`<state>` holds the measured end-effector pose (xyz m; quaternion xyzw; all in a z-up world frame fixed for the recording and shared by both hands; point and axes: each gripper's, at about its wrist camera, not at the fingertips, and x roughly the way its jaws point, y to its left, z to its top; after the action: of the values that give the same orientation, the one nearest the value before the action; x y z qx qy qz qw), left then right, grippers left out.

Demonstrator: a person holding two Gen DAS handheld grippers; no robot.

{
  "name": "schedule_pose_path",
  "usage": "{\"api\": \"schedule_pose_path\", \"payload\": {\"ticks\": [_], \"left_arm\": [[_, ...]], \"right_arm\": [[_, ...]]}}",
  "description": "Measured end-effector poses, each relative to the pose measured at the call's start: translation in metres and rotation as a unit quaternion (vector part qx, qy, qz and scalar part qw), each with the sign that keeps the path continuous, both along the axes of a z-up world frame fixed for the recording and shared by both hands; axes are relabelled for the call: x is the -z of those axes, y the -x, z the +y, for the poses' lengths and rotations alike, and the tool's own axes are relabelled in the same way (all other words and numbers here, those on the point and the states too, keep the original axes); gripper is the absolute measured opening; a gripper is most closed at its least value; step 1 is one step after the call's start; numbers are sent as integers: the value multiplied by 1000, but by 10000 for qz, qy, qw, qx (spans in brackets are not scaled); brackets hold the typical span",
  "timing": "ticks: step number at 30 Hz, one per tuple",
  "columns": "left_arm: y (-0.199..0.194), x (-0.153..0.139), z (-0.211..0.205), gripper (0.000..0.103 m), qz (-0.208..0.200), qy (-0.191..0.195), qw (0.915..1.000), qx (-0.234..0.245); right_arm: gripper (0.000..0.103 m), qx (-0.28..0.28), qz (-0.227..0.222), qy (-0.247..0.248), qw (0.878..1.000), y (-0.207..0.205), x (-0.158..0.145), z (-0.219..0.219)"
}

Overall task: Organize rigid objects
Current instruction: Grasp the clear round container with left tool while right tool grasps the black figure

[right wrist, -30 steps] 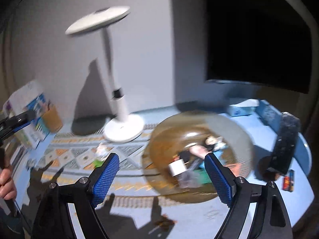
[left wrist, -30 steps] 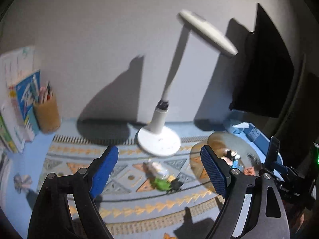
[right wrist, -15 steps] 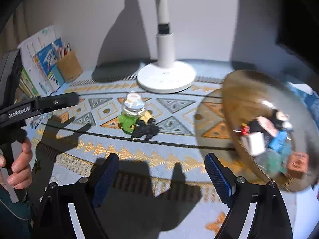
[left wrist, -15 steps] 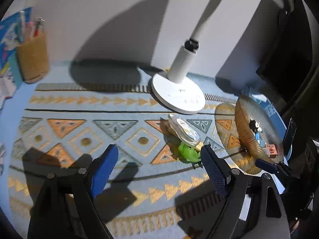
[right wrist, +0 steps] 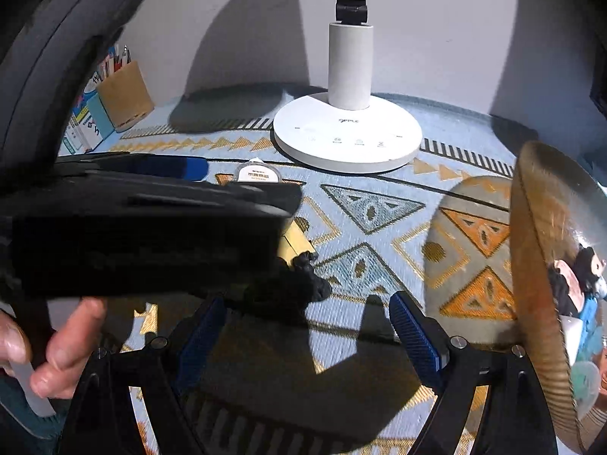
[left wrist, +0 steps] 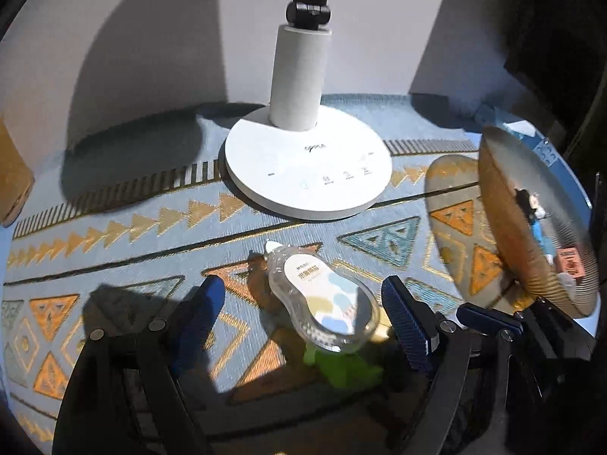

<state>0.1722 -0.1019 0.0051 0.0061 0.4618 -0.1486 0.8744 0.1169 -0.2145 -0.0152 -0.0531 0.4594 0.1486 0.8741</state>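
Both open tongs have dropped low: left gripper [left wrist: 299,314] now straddles the correction-tape dispenser [left wrist: 322,303], right gripper [right wrist: 307,326] nears the black figurine [right wrist: 299,284], ready for pickup

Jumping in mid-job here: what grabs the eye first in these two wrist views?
The clear correction tape dispenser lies between the open left gripper's fingers on the patterned mat, over something green. Behind it stands the white lamp base. At the right, a tilted ribbed bowl holds small toys, and the open right gripper faces a black toy.
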Motion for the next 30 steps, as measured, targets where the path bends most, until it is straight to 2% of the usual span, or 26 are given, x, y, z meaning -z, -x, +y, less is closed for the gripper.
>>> {"api": "schedule_pose_path", "payload": {"ticks": [7,10,16,19,21,22,27,29,30], "left_arm": [[0,1,18,83,12,238,9997,-5],[5,-4,38,83,-103,233,9996,-136],[-1,-2,79,81,57,639,9967,-487],[-1,-1,76,81,226,1083,9938,-146],[1,-4,64,81,236,1210,9923,128],[1,-4,57,81,219,1162,9928,183],[-2,3,13,80,179,448,9986,222],[-3,7,0,60,166,234,9992,268],[-3,9,-5,54,177,157,9993,299]], "right_arm": [[86,142,-76,120,9998,-6,6,1],[86,323,-171,-88,9993,-3,2,-10],[81,689,-177,-749,9947,-3,-3,-36],[82,678,-201,-682,9952,-2,-4,-34],[83,620,-190,-584,9962,-1,-3,-31],[83,588,-163,-541,9967,-2,-2,-29],[83,508,-104,-450,9976,-3,1,-25],[83,498,-54,-478,9976,-5,2,-25],[83,484,-11,-472,9977,-7,3,-24]]}}
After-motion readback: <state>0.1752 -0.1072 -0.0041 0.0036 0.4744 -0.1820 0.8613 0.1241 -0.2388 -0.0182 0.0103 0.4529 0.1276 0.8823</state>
